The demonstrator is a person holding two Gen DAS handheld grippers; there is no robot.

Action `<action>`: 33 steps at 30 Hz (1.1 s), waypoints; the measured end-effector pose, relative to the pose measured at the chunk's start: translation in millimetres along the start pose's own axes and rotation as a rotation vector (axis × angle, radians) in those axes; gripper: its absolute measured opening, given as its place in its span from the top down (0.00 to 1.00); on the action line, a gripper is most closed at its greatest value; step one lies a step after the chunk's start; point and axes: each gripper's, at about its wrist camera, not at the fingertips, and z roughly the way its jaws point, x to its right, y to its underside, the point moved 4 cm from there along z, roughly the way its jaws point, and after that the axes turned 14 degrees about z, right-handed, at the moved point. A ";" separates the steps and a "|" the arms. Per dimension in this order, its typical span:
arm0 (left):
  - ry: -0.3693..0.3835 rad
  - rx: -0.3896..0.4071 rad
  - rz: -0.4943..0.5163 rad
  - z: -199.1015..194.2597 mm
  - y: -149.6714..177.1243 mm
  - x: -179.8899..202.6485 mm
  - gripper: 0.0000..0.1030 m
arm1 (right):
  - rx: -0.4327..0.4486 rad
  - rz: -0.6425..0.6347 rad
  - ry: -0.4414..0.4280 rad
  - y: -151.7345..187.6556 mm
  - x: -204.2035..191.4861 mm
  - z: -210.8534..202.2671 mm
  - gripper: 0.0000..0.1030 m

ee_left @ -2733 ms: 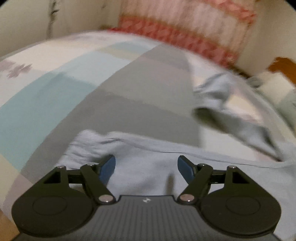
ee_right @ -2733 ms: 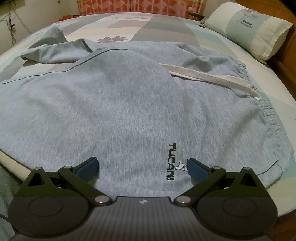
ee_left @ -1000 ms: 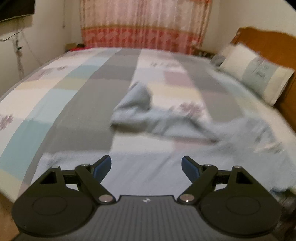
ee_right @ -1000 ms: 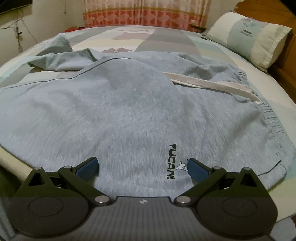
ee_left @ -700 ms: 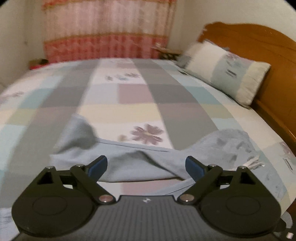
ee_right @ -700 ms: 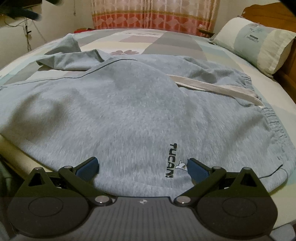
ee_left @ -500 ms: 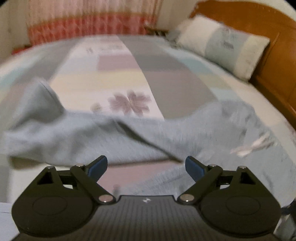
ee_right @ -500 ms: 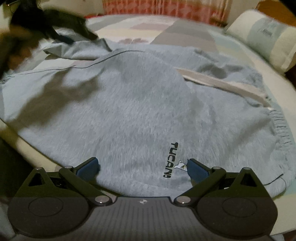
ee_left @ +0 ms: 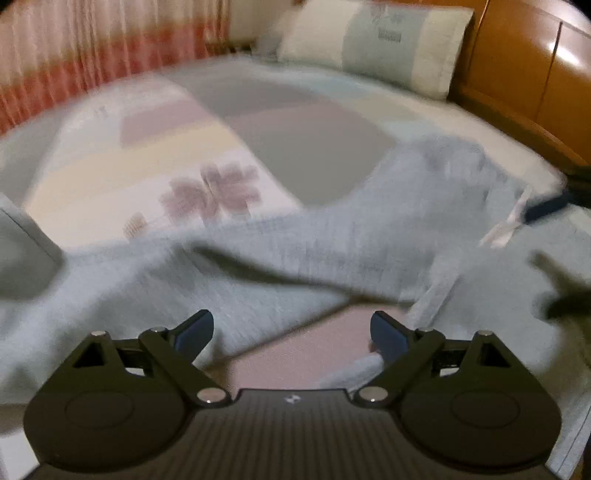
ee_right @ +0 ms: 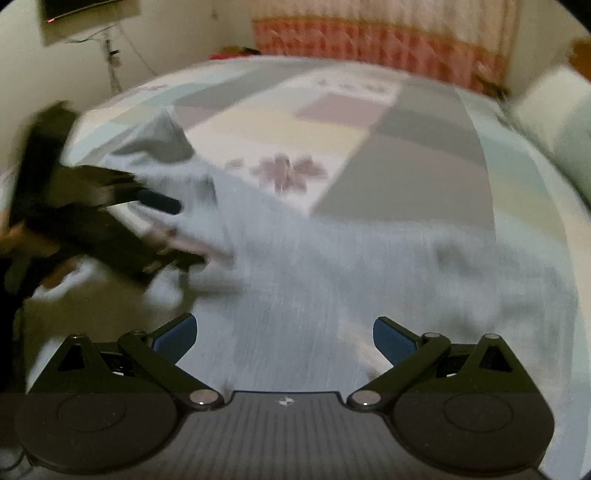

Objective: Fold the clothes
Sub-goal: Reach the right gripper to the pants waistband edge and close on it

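Observation:
Grey-blue sweatpants [ee_left: 332, 243] lie spread and rumpled on the patchwork bed, one leg running left across the left wrist view, the waist with a white drawstring [ee_left: 506, 229] at the right. My left gripper [ee_left: 291, 332] is open and empty just above the cloth. My right gripper [ee_right: 284, 336] is open and empty over the pants [ee_right: 332, 266]. The left gripper also shows blurred at the left of the right wrist view [ee_right: 162, 225], over the pants leg. Both views are motion-blurred.
The bed [ee_left: 303, 147] has a patchwork sheet with a flower print [ee_right: 288, 173]. A pillow [ee_left: 380, 40] lies against the wooden headboard [ee_left: 524, 74]. A red-patterned curtain [ee_right: 369, 40] hangs behind the bed. A screen [ee_right: 88, 14] and cables are on the left wall.
My left gripper swung from the pants leg end toward the waist and moved lower over the cloth. My right gripper turned left and pushed forward over the pants. Both stayed open.

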 end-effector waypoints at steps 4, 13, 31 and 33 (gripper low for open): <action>0.065 0.187 -0.030 -52.6 -6.9 -4.5 0.05 | 0.025 -0.123 -0.063 -54.5 -5.7 25.5 0.15; 0.107 0.240 -0.085 -60.2 -1.1 -14.4 0.05 | -0.163 -0.174 -0.179 -118.0 -3.2 136.2 0.56; 0.120 0.182 -0.088 -39.1 4.6 -15.6 0.05 | -0.167 -0.305 -0.153 -118.6 -19.6 167.0 0.91; 0.114 0.180 -0.096 -39.5 5.7 -17.6 0.05 | -0.130 -0.304 -0.124 -132.5 -17.8 170.1 0.91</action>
